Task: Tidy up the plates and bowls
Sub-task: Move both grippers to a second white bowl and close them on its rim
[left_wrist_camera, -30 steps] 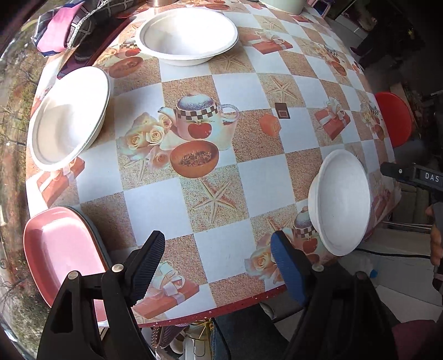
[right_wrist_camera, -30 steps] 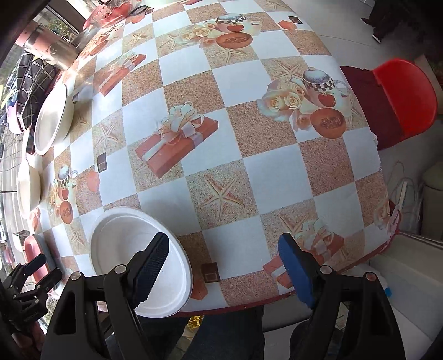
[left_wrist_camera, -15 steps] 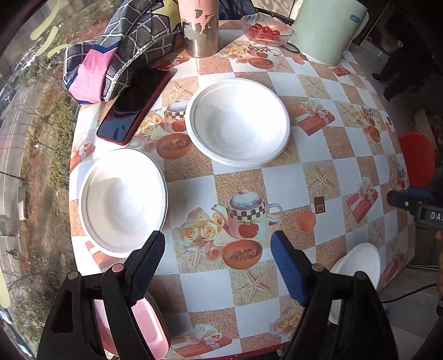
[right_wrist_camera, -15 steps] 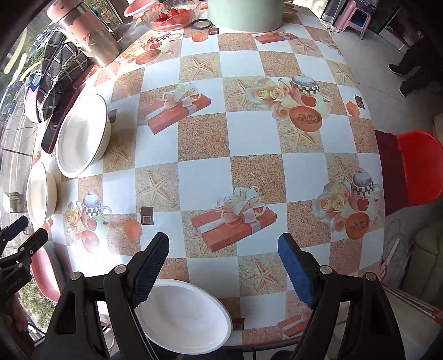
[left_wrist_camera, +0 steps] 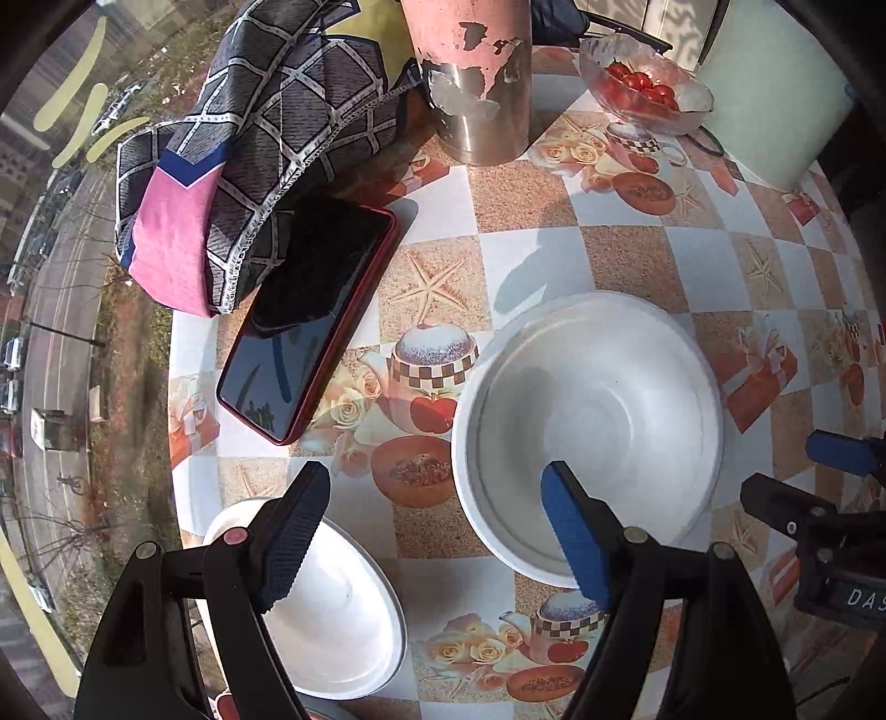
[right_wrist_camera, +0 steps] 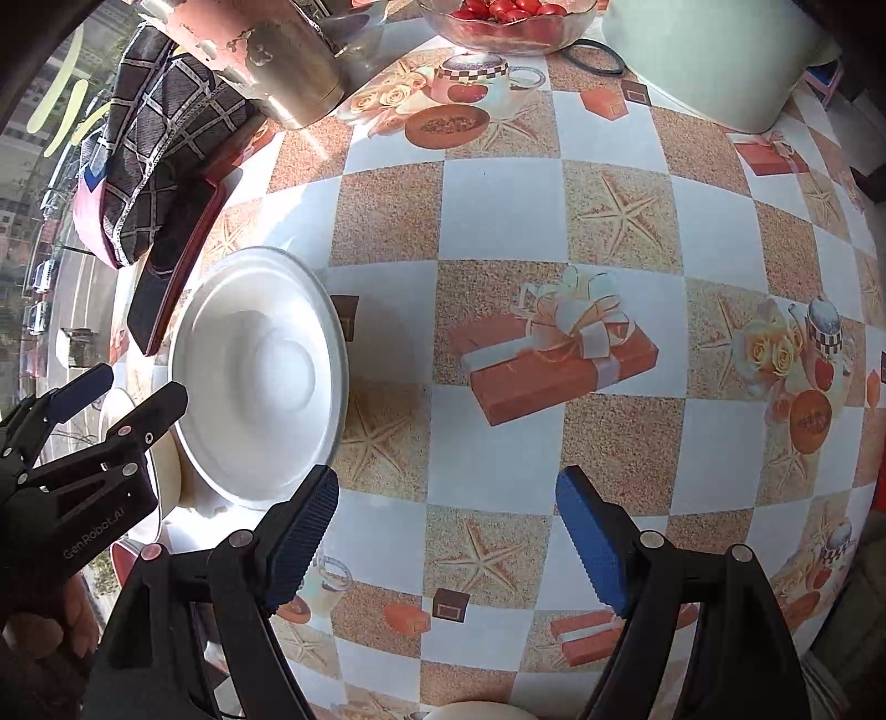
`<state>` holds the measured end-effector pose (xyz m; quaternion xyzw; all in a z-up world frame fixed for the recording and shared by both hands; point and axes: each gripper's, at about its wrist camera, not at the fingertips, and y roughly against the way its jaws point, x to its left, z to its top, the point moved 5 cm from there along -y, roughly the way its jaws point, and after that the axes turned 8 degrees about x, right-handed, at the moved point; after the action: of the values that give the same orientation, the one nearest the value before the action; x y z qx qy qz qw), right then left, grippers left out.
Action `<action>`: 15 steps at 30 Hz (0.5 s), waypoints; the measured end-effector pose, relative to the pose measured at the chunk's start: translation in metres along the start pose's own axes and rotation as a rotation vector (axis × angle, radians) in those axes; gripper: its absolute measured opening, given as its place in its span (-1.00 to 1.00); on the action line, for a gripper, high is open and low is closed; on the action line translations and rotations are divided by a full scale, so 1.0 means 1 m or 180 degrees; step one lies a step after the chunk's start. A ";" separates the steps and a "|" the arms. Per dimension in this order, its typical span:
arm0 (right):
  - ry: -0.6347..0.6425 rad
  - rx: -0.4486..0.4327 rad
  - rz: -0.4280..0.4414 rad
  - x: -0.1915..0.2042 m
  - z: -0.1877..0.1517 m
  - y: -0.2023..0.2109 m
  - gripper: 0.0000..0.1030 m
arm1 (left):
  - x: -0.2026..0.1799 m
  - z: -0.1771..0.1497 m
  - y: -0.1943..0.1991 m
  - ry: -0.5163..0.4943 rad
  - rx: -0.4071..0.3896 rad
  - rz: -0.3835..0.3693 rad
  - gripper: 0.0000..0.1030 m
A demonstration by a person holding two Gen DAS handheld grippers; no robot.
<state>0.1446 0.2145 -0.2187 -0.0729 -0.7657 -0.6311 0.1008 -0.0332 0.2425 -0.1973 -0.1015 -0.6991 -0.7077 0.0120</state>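
The left hand-held gripper (left_wrist_camera: pixel 432 537) hangs over the near left part of the desk (left_wrist_camera: pixel 520 260), jaws wide with nothing between them. Its blue right finger (left_wrist_camera: pixel 576 537) overlaps the near rim of a white bowl (left_wrist_camera: pixel 592 410) in view (whether it touches, I cannot tell), and its black finger lies over a second white bowl (left_wrist_camera: pixel 343 615) at the near left edge. Far of these lie a red-cased phone (left_wrist_camera: pixel 310 327), partly under a checked cloth (left_wrist_camera: pixel 249 144), then a pink-and-steel flask (left_wrist_camera: pixel 476 77) and a glass dish of tomatoes (left_wrist_camera: pixel 642 88).

The right hand-held gripper (right_wrist_camera: pixel 448 540) is also spread wide and empty, over bare checked desk. The large bowl sits to its left, the left tool just beyond it. A pale tub (right_wrist_camera: pixel 714 50) stands at the far right.
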 end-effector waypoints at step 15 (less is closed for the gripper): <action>0.0079 0.0165 0.0360 0.023 0.029 -0.038 -0.21 | -0.013 0.024 -0.051 -0.0024 0.0389 0.0042 0.57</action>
<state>0.1111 0.2348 -0.2548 -0.1056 -0.7751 -0.6052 0.1477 -0.0254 0.2653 -0.2501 -0.1079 -0.7403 -0.6632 0.0203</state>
